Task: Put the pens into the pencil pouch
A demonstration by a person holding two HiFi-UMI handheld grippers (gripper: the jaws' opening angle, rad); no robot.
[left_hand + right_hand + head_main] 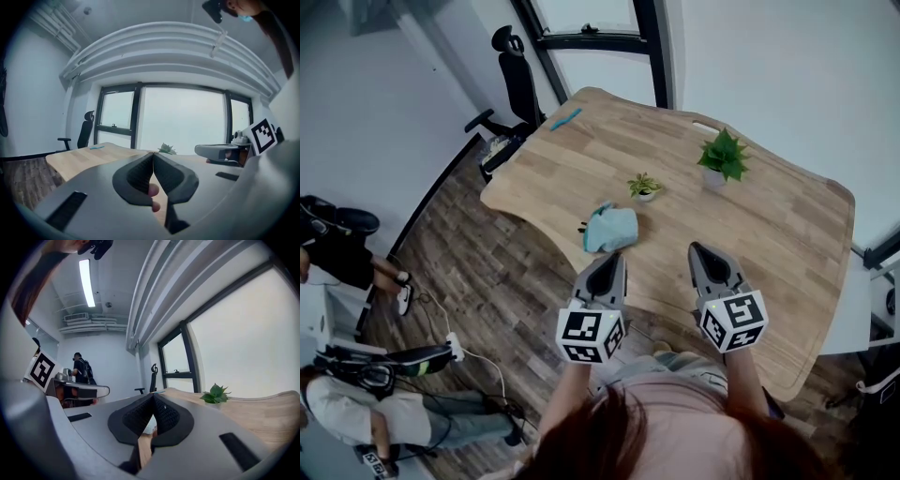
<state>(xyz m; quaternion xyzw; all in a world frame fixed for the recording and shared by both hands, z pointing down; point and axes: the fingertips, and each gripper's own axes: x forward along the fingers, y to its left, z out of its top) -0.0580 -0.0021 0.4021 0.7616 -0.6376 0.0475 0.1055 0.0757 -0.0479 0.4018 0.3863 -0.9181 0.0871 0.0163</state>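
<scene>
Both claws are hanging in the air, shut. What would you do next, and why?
Probably reach the left gripper forward towards the blue pen-like stick at the far corner of the table, opening its jaws on the way. Both it and the right gripper are shut and empty, and that stick lies well apart from the light blue pouch.

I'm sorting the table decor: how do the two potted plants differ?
The big plant is deep green with broad leaves; the small plant is paler, yellowish. The small plant stands nearer the blue pouch than the big plant. Both stand upright in pale pots on the wooden table.
</scene>
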